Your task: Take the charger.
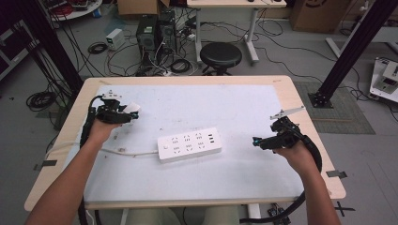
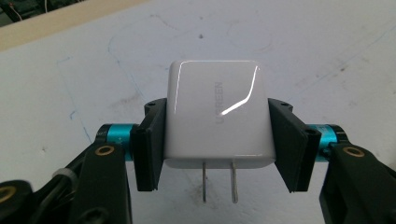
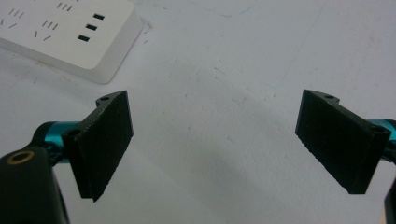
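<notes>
White charger plug (image 2: 217,119) sits clamped by its sides in the left gripper (image 1: 127,112), prongs exposed for the power strip (image 1: 189,144), while the right gripper (image 3: 212,140) waits with jaws apart.

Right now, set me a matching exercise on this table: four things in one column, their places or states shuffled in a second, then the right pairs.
Things:
1. white charger
2. power strip
3. left gripper
4. right gripper

States or places:
A. fingers wide apart, nothing between them
B. lies flat at the middle of the table, its cord running off to the left
C. shut on a white block
D. clamped by its sides, two metal prongs bare

Pairs: 1-D, 2-B, 3-C, 4-A
</notes>
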Demonstrator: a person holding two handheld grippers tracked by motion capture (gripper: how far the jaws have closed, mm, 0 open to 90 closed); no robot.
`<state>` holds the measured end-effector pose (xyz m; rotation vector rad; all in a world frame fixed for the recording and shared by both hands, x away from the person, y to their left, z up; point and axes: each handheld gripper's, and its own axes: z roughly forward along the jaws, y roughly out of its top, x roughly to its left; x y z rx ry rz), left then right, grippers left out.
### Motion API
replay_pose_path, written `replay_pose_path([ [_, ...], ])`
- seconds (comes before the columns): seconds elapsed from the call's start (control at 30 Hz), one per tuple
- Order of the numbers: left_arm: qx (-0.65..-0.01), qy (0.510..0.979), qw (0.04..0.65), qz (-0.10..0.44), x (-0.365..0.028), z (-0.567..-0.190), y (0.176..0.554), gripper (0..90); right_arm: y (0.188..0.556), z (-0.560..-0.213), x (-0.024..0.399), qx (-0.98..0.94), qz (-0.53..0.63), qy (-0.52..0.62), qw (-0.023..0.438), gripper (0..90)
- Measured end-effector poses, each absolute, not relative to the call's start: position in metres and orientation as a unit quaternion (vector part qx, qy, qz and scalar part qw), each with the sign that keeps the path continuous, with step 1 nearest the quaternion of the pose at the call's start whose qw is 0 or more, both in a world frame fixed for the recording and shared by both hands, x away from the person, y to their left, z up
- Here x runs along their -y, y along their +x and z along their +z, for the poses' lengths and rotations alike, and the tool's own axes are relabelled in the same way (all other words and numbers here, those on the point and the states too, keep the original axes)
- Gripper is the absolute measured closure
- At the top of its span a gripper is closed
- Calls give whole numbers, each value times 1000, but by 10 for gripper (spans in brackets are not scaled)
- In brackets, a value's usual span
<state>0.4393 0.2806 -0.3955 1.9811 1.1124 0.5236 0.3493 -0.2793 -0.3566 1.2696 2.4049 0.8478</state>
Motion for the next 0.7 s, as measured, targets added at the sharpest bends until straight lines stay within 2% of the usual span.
replay_pose_path([
  [0.43, -408, 766, 444, 224, -275, -355, 389, 426, 338, -354, 271, -841, 316, 417, 141, 113],
  [0.7, -388, 760, 468, 228, -268, -343, 357, 426, 328, -349, 261, -850, 323, 392, 140, 112],
])
